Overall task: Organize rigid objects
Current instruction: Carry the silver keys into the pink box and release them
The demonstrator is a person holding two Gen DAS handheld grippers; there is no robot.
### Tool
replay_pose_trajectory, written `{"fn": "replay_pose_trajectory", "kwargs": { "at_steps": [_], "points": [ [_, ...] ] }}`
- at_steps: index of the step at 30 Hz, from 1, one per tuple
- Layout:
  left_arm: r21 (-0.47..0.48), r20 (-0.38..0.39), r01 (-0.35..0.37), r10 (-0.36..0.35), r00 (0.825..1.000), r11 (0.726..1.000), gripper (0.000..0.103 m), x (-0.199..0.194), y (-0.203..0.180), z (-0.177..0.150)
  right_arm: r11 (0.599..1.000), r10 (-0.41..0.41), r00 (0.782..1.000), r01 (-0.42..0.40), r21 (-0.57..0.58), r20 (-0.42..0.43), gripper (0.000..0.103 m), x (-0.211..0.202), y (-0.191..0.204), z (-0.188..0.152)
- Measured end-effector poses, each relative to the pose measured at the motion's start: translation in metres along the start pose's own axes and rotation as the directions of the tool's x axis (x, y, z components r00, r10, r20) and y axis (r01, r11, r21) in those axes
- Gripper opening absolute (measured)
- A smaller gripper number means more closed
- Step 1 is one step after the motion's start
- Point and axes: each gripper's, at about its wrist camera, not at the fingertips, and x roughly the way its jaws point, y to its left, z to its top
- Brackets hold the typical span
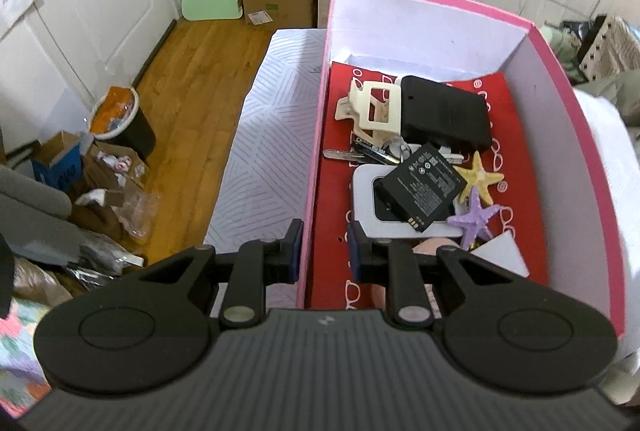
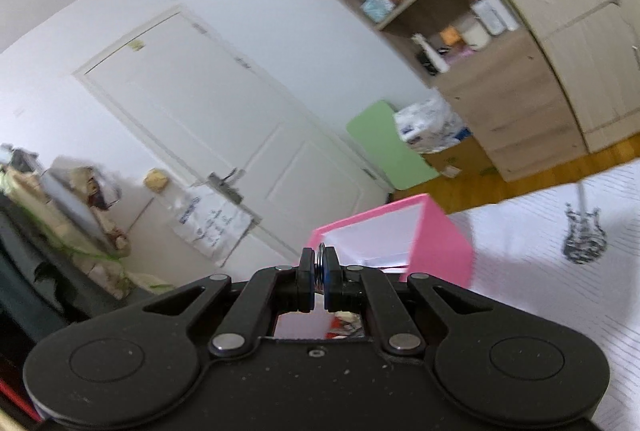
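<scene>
- Where the left gripper (image 1: 322, 251) straddles the near left wall of the pink box (image 1: 592, 167), its fingers are spread apart, one outside the wall and one inside, gripping nothing
- Just beyond, on the box's red lining, a black battery (image 1: 424, 187) lies on a white device (image 1: 372, 207), with a purple starfish (image 1: 474, 217) and a yellow starfish (image 1: 480, 175) beside it
- Farther in lie keys (image 1: 368, 151), a cream hair clip (image 1: 372, 107) and a black case (image 1: 446, 113)
- The right gripper (image 2: 319, 269) hangs over the box's corner, its fingers clenched on a thin metal ring (image 2: 320, 267)
- Behind stands a white door (image 2: 224, 119)
</scene>
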Motion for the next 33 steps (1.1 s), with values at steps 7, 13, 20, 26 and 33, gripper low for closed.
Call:
{"fn": "replay_pose_trajectory", "kwargs": {
  "at_steps": [7, 13, 20, 26, 33],
  "points": [
    [0.053, -0.003, -0.025, 0.025, 1.000, 0.998, 0.020, 0.000, -0.006, -0.001, 0.997, 0.057, 0.997, -0.059, -0.051, -0.047, 0.007, 0.007, 0.023, -0.006],
    [0.075, 0.014, -0.044, 0.043, 0.999, 0.996, 0.020, -0.001, -0.009, -0.003, 0.995, 0.067, 0.993, -0.074, -0.066, -0.098, 0.007, 0.023, 0.031, -0.011],
    [0.075, 0.012, -0.026, 0.025, 1.000, 0.997, 0.020, -0.001, -0.007, -0.003, 0.996, 0.053, 0.984, -0.065, -0.066, -0.172, 0.007, 0.050, 0.035, -0.023],
    [0.085, 0.038, -0.034, 0.030, 0.999, 0.996, 0.020, -0.003, -0.009, -0.007, 0.996, 0.021, 0.973, -0.040, -0.077, -0.231, 0.007, 0.078, 0.035, -0.031],
    [0.080, 0.056, -0.025, 0.020, 0.998, 0.996, 0.020, -0.005, -0.007, -0.008, 0.990, -0.068, 0.956, 0.030, -0.136, -0.285, 0.007, 0.115, 0.037, -0.038]
  ]
}}
